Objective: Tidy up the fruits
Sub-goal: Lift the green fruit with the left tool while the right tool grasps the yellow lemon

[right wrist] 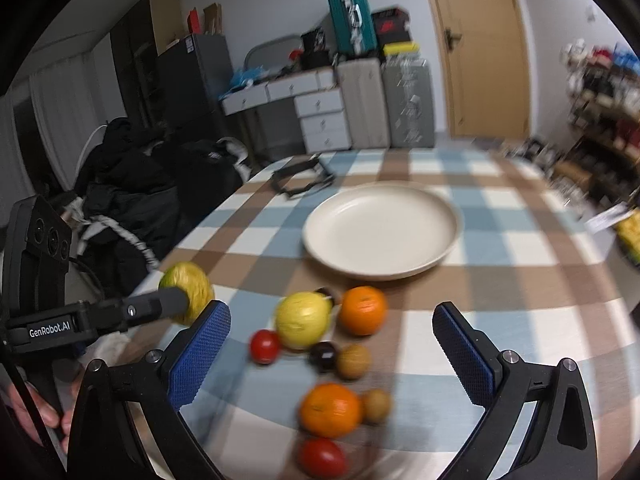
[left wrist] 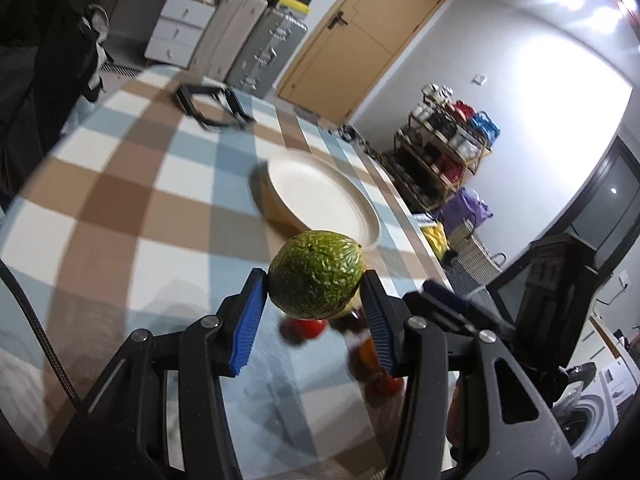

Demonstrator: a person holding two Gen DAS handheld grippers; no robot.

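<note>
My left gripper (left wrist: 315, 280) is shut on a green avocado (left wrist: 316, 274) and holds it above the checked tablecloth, short of the empty cream plate (left wrist: 320, 196). In the right wrist view the left gripper and its avocado (right wrist: 188, 292) show at the left. My right gripper (right wrist: 332, 316) is open and empty above a loose cluster of fruit: a yellow lemon (right wrist: 302, 320), two oranges (right wrist: 362, 310) (right wrist: 330, 410), two tomatoes (right wrist: 264, 346) (right wrist: 322, 458), a dark plum (right wrist: 323, 356) and two brown kiwis (right wrist: 353, 361). The plate (right wrist: 380, 228) lies beyond them.
A black folding stand (right wrist: 302, 180) lies on the far side of the table. Drawers, suitcases and a door stand behind. A shelf rack (left wrist: 444, 148) is off the table's right side. Dark clothing (right wrist: 132, 208) is heaped to the left.
</note>
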